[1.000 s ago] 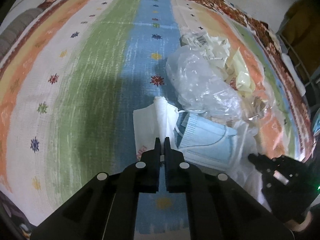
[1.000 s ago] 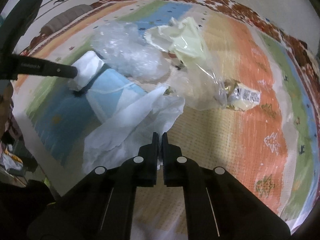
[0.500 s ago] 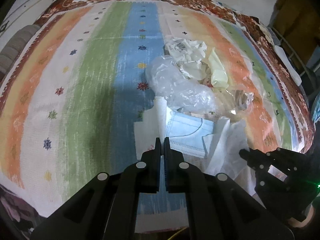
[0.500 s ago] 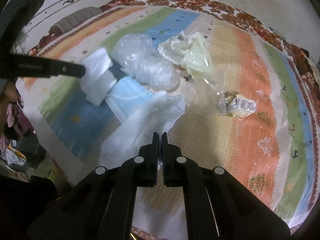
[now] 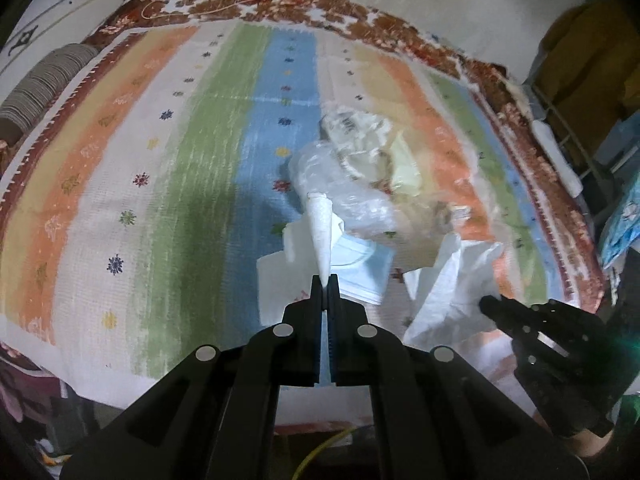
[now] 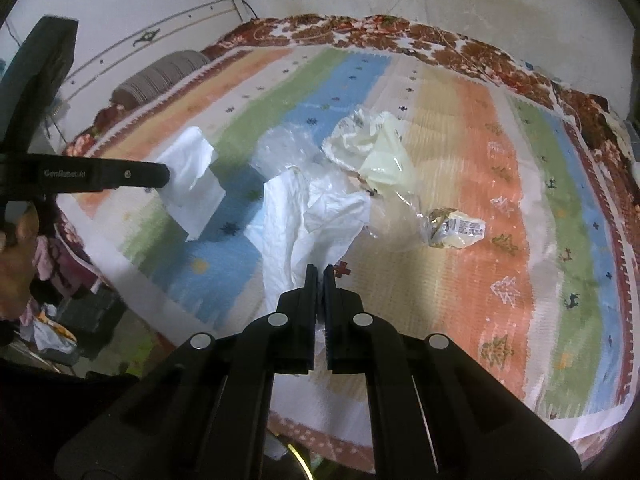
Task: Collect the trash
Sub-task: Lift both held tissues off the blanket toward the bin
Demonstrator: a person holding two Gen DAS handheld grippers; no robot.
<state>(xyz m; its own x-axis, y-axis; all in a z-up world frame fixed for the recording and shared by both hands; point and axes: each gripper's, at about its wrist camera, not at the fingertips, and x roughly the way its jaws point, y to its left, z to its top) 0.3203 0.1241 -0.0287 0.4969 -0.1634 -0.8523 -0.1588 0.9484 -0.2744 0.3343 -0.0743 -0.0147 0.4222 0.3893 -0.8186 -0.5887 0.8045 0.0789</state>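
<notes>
The left tool [image 5: 325,278], printed "GenRobot.AI" on its side, is clamped on a white folded paper tissue [image 5: 320,226] held above the striped multicoloured woven bedspread [image 5: 180,168]. The right tool [image 6: 319,268] is clamped on a crumpled white plastic bag [image 6: 308,220]. On the bedspread lie a clear plastic wrap [image 5: 344,196], a pale blue face mask [image 5: 360,264] and a crushed barcode-labelled wrapper [image 6: 456,228]; its print is unreadable.

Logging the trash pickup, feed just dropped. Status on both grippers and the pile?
Left gripper shut on white tissue, lifted. Right gripper shut on white plastic bag, lifted. Face mask, clear wrap, crumpled packet on the rug. Nothing in the way.
</notes>
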